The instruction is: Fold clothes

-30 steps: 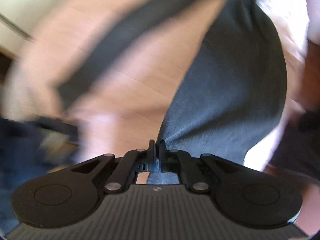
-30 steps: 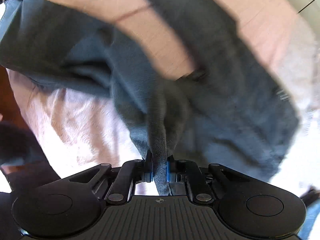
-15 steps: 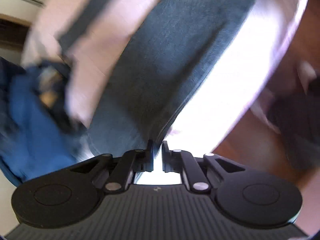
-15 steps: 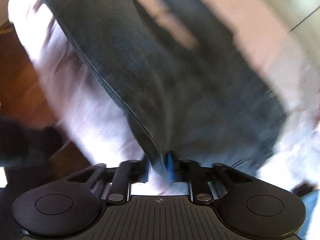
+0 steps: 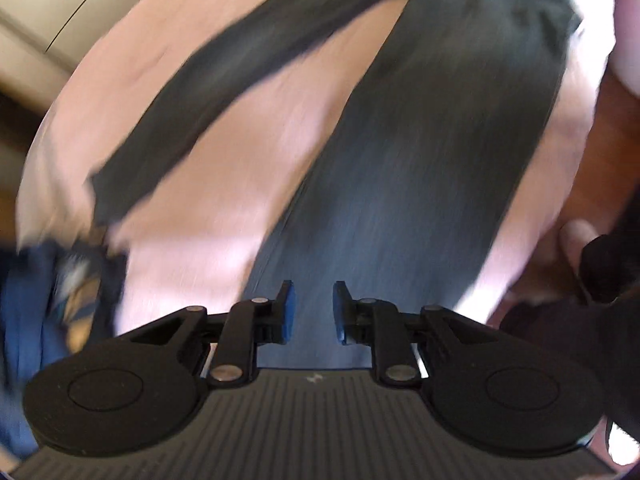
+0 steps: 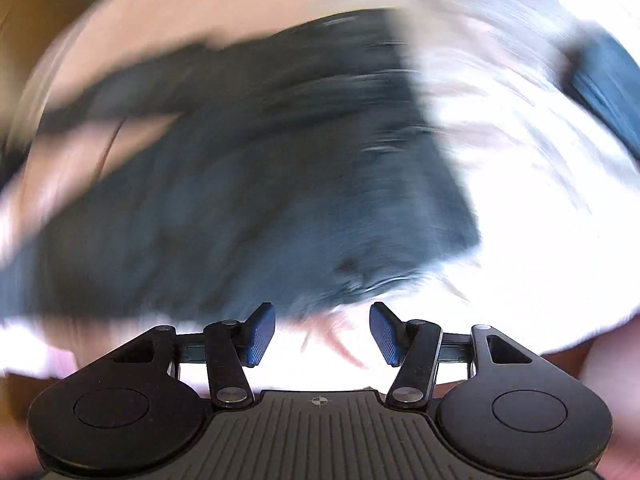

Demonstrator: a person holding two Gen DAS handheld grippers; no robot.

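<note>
A dark grey garment [image 5: 420, 152] lies spread on a pink sheet [image 5: 224, 176], one long part running up from my left gripper [image 5: 311, 307] and another strip slanting to the left. The left gripper is open just above its near end, holding nothing. In the right wrist view the same grey garment [image 6: 248, 168] lies blurred across the sheet [image 6: 520, 248]. My right gripper [image 6: 322, 332] is open and empty, just short of the garment's near edge.
A blue cloth pile [image 5: 28, 312] lies at the left edge of the sheet. Brown wooden floor [image 5: 612, 128] shows to the right, with dark clothing [image 5: 600, 304] there. Another blue item [image 6: 608, 84] lies at the far right of the sheet.
Both grippers were shut on the grey garment a second ago. Both have opened and let it drop onto the sheet; the right one has pulled back from its edge.
</note>
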